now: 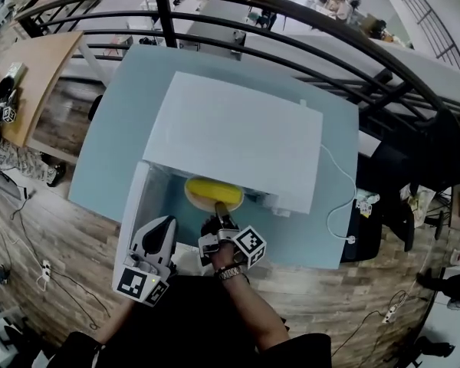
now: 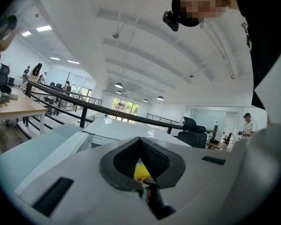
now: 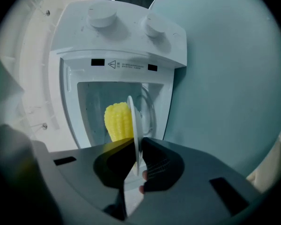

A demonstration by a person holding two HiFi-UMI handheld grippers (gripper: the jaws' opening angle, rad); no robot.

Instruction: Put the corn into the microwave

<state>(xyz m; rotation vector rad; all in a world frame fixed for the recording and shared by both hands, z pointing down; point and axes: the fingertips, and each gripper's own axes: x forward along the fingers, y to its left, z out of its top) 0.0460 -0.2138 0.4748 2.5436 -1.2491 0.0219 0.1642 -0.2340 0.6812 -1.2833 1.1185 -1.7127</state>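
A white microwave (image 1: 238, 133) stands on the pale blue table (image 1: 115, 129) with its door (image 1: 134, 205) swung open to the left. The yellow corn (image 1: 213, 192) lies on a plate at the mouth of the cavity. My right gripper (image 1: 221, 209) is shut on the plate's near rim. In the right gripper view the plate (image 3: 133, 121) shows edge-on between the jaws of the right gripper (image 3: 136, 146), with the corn (image 3: 118, 121) against it and the open cavity behind. My left gripper (image 1: 167, 225) hovers by the open door, its jaws meeting at the tips of the left gripper (image 2: 139, 139), with nothing held.
A white power cable (image 1: 345, 205) runs over the table to the right of the microwave. A black railing (image 1: 291, 21) curves behind the table. A wooden desk (image 1: 31, 75) stands far left. Two control knobs (image 3: 102, 15) sit on the microwave's panel.
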